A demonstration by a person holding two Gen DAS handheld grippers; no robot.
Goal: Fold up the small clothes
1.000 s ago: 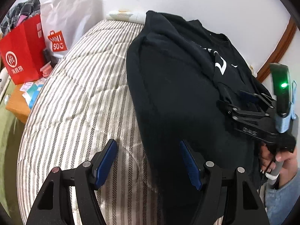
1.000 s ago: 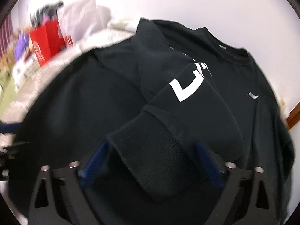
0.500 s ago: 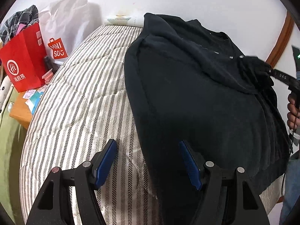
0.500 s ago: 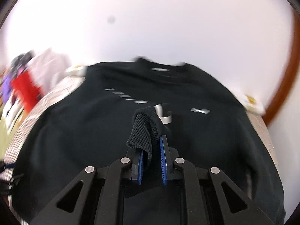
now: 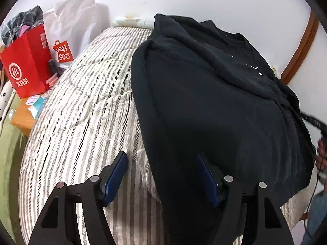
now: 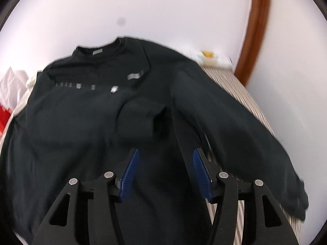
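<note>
Black sweatshirt (image 6: 85, 134) is spread on bed (image 5: 77, 110) ahead of both wide, empty grippers, left gripper (image 5: 161, 175) and right gripper (image 6: 163, 169); the folded sleeve (image 6: 137, 120) may be dislodged if snagged.

My bed (image 5: 81, 106) carries everything here: a mattress in a grey-and-white striped cover, running from me toward the white wall. A black sweatshirt (image 5: 214, 112) lies spread flat on its right half, collar toward the wall, one sleeve folded across the chest and the other trailing toward the right edge. A white object (image 5: 130, 21) lies at the far end by the wall.
</note>
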